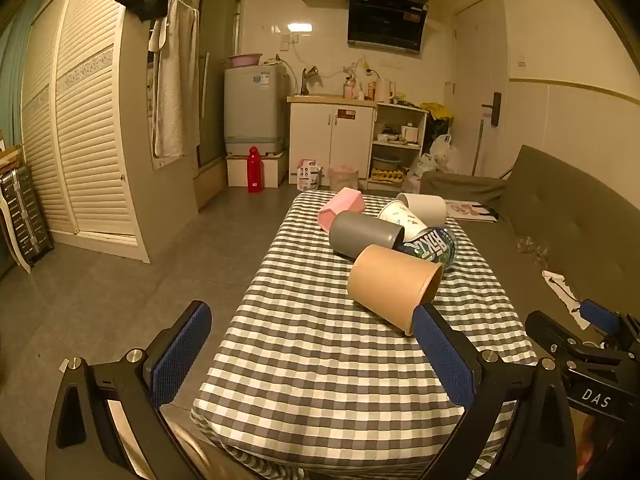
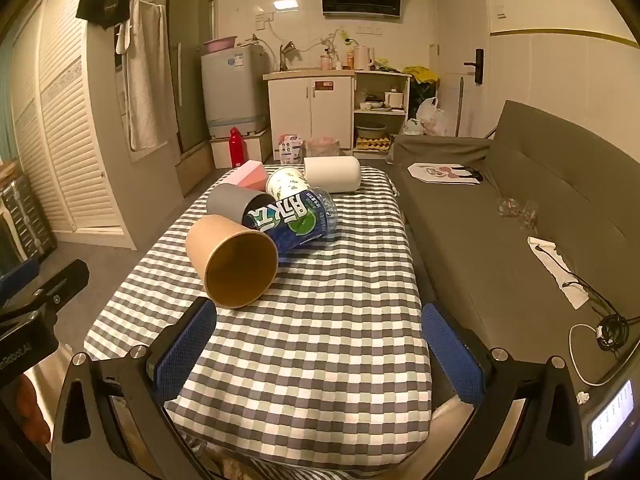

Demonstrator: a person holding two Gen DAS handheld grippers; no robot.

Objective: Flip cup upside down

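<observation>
**Six cups on their sides, both tools wide open**

Here is the bench (image 1: 320, 360), draped in a grey-and-white checked cloth, running away toward a small kitchen corner. The left tool (image 1: 316, 344) hangs over the near end, blue-padded fingers spread wide and holding nothing. The right tool (image 2: 320, 344) shows the same picture: parted and empty above bare checks.

Nearest is the tan paper cup (image 2: 232, 260), lying on its side with its open mouth turned toward the right tool. Touching it from behind lies a blue printed cup (image 2: 296, 220), and beside that a matte grey cup (image 2: 232, 202), also tipped over. Further back sit a white cup with a leafy print (image 2: 286, 182), a pink faceted cup (image 2: 250, 176) and a plain white cup (image 2: 332, 174), all on their sides at the far end.

Around the room: a grey sofa (image 2: 520, 200) runs along the right of the bench, a white louvred wardrobe (image 1: 80, 120) stands left, and a red bottle (image 1: 254, 170) stands on the grey tiled floor in front of a pale washing machine (image 1: 254, 108). A white sink cabinet (image 1: 332, 136) sits under a black range hood (image 1: 386, 20).
</observation>
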